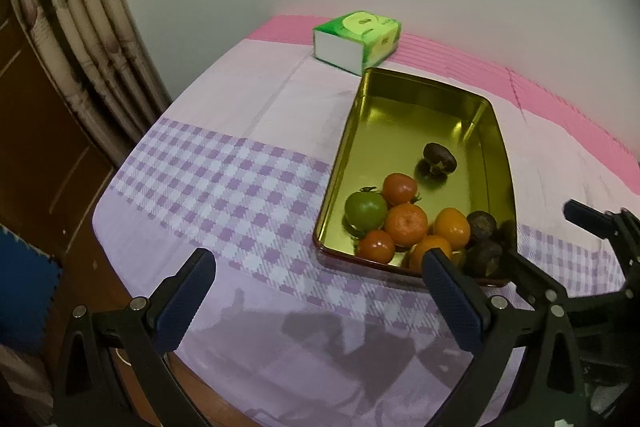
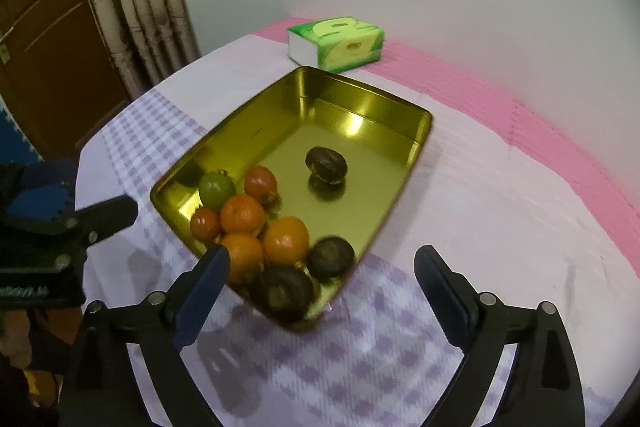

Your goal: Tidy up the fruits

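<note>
A gold metal tray (image 1: 360, 115) (image 2: 248, 107) lies on the purple-checked cloth. At its near end sit several oranges (image 1: 406, 223) (image 2: 286, 239), red tomatoes (image 1: 399, 188) (image 2: 260, 182), a green tomato (image 1: 365, 209) (image 2: 216, 188) and dark brown fruits (image 1: 482, 225) (image 2: 331, 255). One dark fruit (image 1: 439, 157) (image 2: 326, 165) lies alone mid-tray. My left gripper (image 1: 320, 281) is open and empty, above the cloth in front of the tray's near left corner. My right gripper (image 2: 322, 273) is open and empty, over the tray's near right end.
A green tissue box (image 1: 356, 41) (image 2: 336, 43) stands behind the tray near the white wall. A curtain (image 1: 76, 27) and wooden door (image 2: 52, 39) are at the left past the table edge. The cloth's pink border (image 2: 520, 115) runs along the back.
</note>
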